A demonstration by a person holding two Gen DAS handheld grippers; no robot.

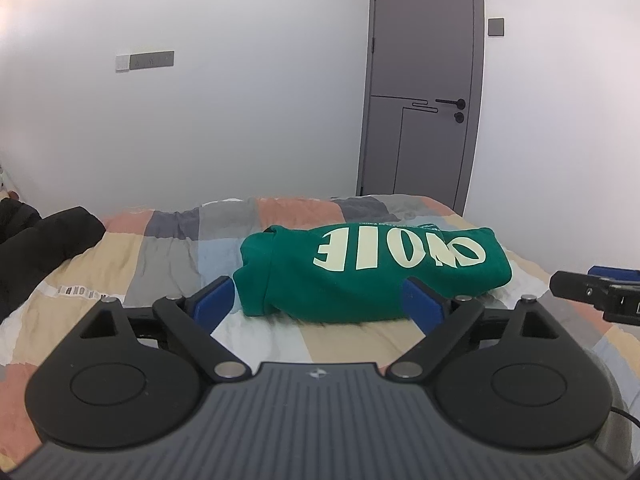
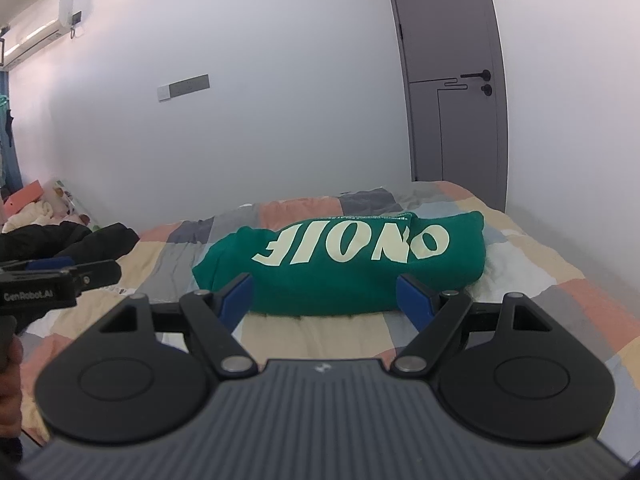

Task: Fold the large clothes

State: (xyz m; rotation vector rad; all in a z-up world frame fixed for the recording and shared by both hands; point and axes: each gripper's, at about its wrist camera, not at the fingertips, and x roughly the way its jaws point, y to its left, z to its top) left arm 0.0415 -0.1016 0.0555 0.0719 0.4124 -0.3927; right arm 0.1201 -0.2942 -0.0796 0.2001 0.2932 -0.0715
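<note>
Folded green sweatshirt (image 1: 372, 276) lying in a compact bundle in the middle of the patchwork-checked bed cover (image 1: 168, 256), big cream letters on top, upside down from here, reading roughly "ONOIE", last letter not certain; a line of small print above them too tiny to read. Left gripper (image 1: 322, 300) hanging just short of the bundle's near edge, blue-padded fingers (image 1: 214, 300) spread wide, nothing pinched. Right gripper (image 2: 326, 298) likewise released, blue pads flanking the near hem without pressing it. "GenRobot.AI" printed in white on the left gripper's black body at the right view's edge. Black puffy jacket (image 1: 36, 248) heaped at the left of the bed. Beyond, white wall with a grey switch panel (image 1: 145, 61) and a grey door (image 1: 424, 92) with black handle.
</note>
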